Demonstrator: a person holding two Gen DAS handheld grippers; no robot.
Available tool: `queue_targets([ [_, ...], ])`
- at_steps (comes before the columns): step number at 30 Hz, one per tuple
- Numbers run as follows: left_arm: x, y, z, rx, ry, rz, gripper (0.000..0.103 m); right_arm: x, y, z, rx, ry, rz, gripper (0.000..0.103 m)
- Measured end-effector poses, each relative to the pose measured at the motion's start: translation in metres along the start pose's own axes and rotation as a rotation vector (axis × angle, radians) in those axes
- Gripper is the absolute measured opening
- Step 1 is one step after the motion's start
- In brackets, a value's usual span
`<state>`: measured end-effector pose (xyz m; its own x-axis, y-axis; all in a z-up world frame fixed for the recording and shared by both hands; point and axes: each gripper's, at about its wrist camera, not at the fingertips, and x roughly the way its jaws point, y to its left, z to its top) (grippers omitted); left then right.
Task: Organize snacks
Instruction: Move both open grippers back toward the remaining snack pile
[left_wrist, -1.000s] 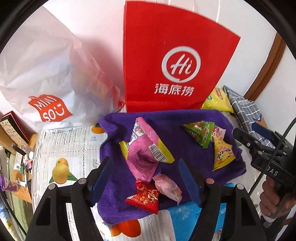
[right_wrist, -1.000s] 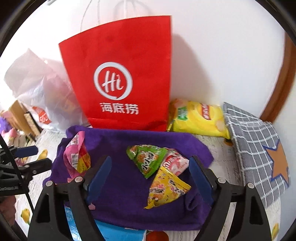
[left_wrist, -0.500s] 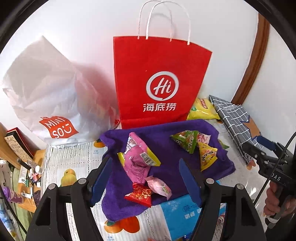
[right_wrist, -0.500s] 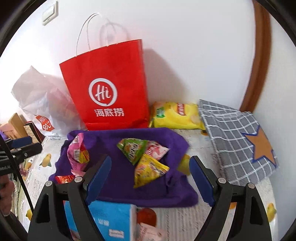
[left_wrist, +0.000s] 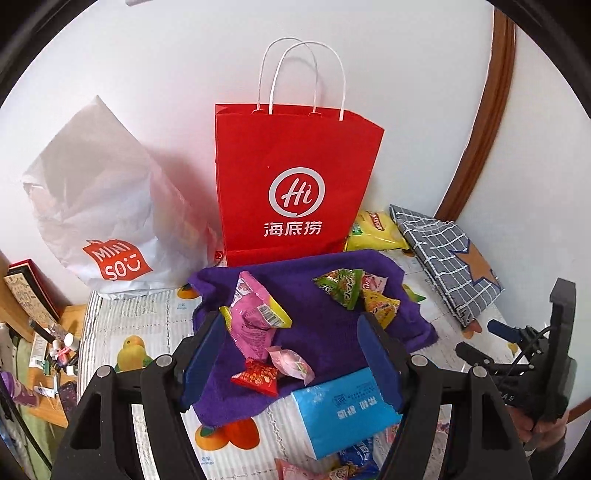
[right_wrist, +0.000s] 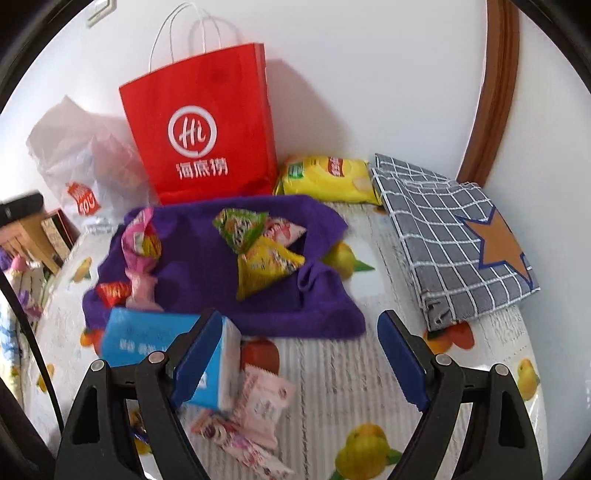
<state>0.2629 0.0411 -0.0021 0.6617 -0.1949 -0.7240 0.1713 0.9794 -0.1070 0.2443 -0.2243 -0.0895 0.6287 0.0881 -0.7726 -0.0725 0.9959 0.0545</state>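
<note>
A purple towel (left_wrist: 332, 325) (right_wrist: 207, 291) lies on the fruit-print table and carries several snack packets: a pink-and-yellow bag (left_wrist: 255, 314) (right_wrist: 142, 247), a red packet (left_wrist: 256, 376), a small pink packet (left_wrist: 291, 363), a green packet (left_wrist: 341, 286) (right_wrist: 240, 229) and a yellow packet (left_wrist: 380, 308) (right_wrist: 264, 267). My left gripper (left_wrist: 291, 365) is open and empty above the towel's near edge. My right gripper (right_wrist: 299, 365) is open and empty, over the table in front of the towel; it also shows at the right of the left wrist view (left_wrist: 487, 343).
A red paper bag (left_wrist: 295, 184) (right_wrist: 207, 133) and a white Miniso plastic bag (left_wrist: 99, 206) stand against the wall. A yellow chip bag (right_wrist: 328, 179) and a grey checked cloth (right_wrist: 450, 236) lie at the right. A blue tissue pack (left_wrist: 343, 413) (right_wrist: 147, 336) and loose packets (right_wrist: 258, 410) lie near.
Both grippers have pulled back and up from the towel. The whole red bag, the blue tissue pack and the near packets have come into view. Both stay open.
</note>
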Motion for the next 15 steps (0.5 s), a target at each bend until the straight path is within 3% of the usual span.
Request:
queue_targets([
  [6, -0.013, 0.001, -0.017, -0.030, 0.003, -0.015, 0.072, -0.004, -0.002, -0.012, 0.011, 0.025, 0.018, 0.086],
  [11, -0.024, 0.002, -0.034, -0.043, 0.001, 0.023, 0.072, -0.010, -0.003, -0.021, 0.002, 0.031, 0.044, 0.086],
  [15, -0.028, 0.003, -0.050, -0.058, 0.009, 0.034, 0.072, -0.018, -0.004, -0.035, -0.033, -0.008, 0.003, 0.086],
])
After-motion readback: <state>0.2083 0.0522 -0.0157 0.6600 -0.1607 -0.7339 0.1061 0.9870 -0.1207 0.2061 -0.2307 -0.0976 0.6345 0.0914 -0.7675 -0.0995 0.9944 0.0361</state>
